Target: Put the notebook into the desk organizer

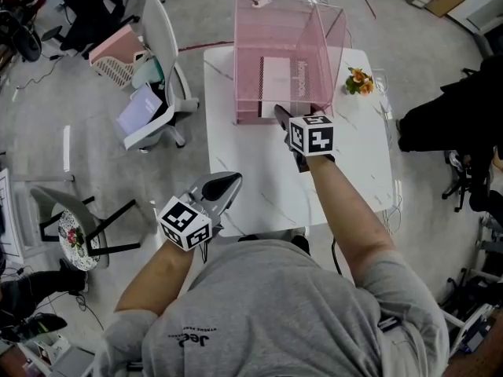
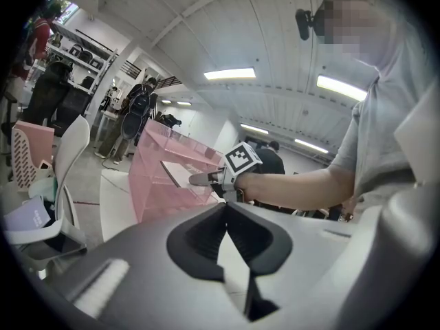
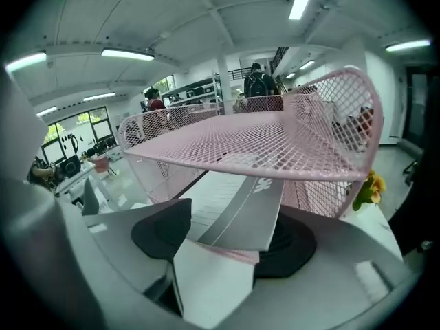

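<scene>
Nearest, the left gripper hangs over the front left corner of the tabletop, its fingers shut together on nothing. From there the white, faintly veined tabletop lies bare across to the right gripper, which sits at the mouth of the pink mesh desk organizer. Its fingers stand wide, closed on the near end of the notebook. The notebook lies flat on the lower level, mostly inside, under the mesh shelf. The organizer stands at the tabletop's far edge, with a small bunch of flowers just beside its right wall. Grey floor surrounds the tabletop. A white chair stands close off the left edge and a dark chair off the right, with bare floor beyond the far edge.
</scene>
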Available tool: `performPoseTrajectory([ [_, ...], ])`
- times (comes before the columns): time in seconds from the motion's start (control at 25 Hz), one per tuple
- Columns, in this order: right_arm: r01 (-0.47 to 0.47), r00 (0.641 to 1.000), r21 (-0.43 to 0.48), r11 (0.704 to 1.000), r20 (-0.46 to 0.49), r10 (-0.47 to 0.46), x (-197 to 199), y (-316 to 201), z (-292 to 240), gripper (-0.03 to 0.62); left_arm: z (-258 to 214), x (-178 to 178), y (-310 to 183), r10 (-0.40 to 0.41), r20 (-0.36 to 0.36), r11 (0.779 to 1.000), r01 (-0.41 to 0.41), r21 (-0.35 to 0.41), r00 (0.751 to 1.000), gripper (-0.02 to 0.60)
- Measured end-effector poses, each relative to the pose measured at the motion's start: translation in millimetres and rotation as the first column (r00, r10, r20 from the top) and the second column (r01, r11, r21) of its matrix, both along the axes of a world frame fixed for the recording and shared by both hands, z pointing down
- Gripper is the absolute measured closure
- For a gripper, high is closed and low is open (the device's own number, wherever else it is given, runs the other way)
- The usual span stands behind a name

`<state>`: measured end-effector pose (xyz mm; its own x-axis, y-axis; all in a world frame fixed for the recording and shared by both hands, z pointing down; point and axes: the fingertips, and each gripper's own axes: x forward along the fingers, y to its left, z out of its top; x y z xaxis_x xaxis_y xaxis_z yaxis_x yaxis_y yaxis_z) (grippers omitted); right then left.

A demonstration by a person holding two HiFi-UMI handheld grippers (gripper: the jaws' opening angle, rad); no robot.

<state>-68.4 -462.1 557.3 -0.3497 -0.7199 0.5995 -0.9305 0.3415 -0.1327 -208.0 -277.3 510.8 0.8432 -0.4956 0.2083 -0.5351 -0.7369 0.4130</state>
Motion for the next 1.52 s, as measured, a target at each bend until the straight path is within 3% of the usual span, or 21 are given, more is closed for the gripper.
performPoseTrajectory([
  [0.2,-0.111,0.989,-0.035,0.993,-0.106,0.107,15,0,0,0.238,-1,1,4,0.003,-0.004,1.0,-0.003,-0.008,1.0,0.522],
  [0.32,-0.133,0.976,-0.008,0.991,-0.172,0.13,18,3,-4,0.218,0,1,7,0.006,-0.008,1.0,-0.006,-0.011,1.0,0.522],
  [0.68,-0.133,0.983,0.084,0.988,-0.114,0.142,19,17,-11,0.215,-2,-2,10,0.005,-0.014,1.0,-0.005,-0.002,1.0,0.522],
  [0.96,-0.098,0.961,0.142,0.985,-0.243,0.131,19,13,-13,0.215,-7,1,16,0.017,-0.017,1.0,-0.016,0.007,1.0,0.522],
  [1.4,0.032,0.999,0.269,0.963,-0.017,-0.029,23,62,-82,0.223,-30,-10,1,-0.021,-0.024,0.997,0.023,0.075,0.999,0.522],
  [1.44,0.045,0.999,0.289,0.956,0.007,-0.049,27,67,-93,0.23,-36,-7,-1,-0.022,-0.026,0.996,0.024,0.089,0.999,0.522],
  [1.52,0.067,0.995,0.336,0.94,0.045,-0.087,38,77,-115,0.32,-47,0,-4,-0.021,-0.026,0.993,0.024,0.118,0.999,0.522],
])
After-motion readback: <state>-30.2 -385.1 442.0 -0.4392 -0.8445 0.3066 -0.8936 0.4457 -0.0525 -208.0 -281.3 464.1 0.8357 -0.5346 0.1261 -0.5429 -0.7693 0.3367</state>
